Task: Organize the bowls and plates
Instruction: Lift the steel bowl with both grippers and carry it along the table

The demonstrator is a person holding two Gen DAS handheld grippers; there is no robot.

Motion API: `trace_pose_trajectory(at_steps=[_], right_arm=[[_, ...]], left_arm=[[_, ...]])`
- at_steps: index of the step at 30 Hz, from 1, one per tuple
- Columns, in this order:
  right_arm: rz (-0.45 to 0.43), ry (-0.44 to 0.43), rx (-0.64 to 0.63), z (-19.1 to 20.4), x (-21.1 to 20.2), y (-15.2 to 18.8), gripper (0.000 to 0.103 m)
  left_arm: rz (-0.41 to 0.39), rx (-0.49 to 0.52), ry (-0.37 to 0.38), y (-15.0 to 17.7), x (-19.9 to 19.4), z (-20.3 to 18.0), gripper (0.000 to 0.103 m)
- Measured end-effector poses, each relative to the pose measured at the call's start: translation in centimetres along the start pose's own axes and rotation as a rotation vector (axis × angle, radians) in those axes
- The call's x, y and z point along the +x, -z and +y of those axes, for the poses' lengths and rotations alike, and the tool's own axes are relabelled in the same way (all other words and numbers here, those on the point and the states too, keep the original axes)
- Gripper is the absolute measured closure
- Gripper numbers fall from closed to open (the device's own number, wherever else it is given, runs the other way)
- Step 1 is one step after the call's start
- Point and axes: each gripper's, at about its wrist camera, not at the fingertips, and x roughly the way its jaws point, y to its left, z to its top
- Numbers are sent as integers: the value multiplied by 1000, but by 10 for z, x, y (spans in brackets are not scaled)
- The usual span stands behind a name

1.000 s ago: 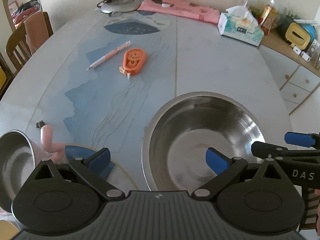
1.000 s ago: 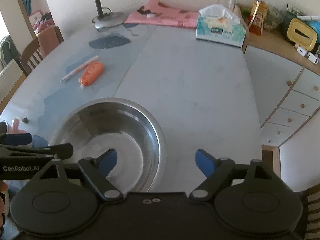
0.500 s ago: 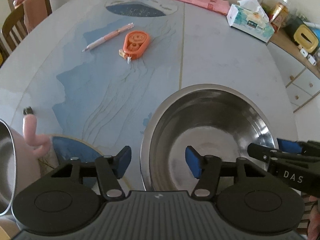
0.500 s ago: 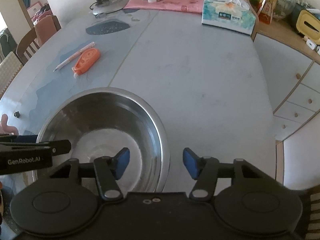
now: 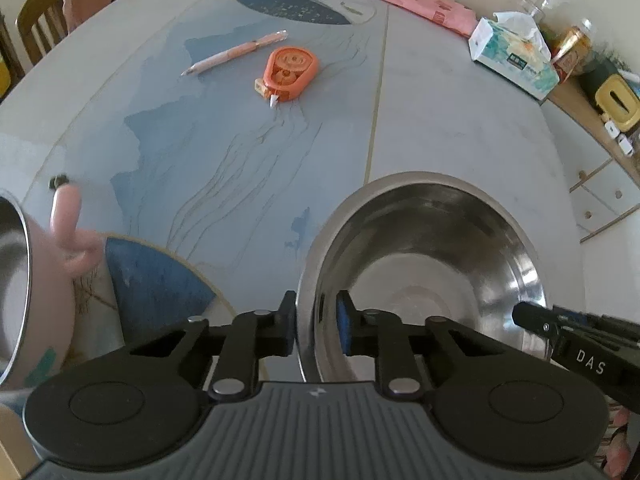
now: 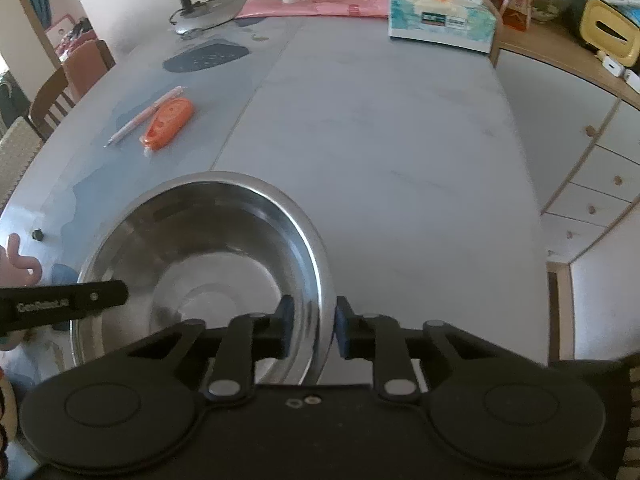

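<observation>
You have the steel bowl on the counter clamped at opposite rims, left gripper and right gripper; it looks light, stiff, slippery; keep both rim holds level.

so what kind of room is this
Probably a home dining room: a large table with wooden chairs, a tissue box at its far end, and a sideboard with drawers beside it.
</observation>
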Motion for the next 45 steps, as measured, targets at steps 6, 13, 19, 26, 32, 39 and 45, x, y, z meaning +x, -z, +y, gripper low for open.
trace_pose_trajectory(at_steps=[6,13,19,26,32,39,45], right_arm=[[-20,-4,-10,-1,-20,16,88],[-30,-18,4,-2,-51,37,89],[-30,-21,20,0,-82,60,89],[-34,-17,41,6,-117,91,89],[-37,-19,73,11,-149,123,89],[-59,-7,118,20,-183,163,89],[-62,13,162,29,-207,200,89]], left_arm=[[-15,10,11,16,-15,0,88],[-32,61,-1,41,-46,-6,88],[-43,92,12,67,-79,-6,88],[-40,138,24,100,-112,-5,88],[-40,167,56,130,-142,1,88],[-38,213,90,165,-172,9,88],[-24,265,109,198,-191,15,88]])
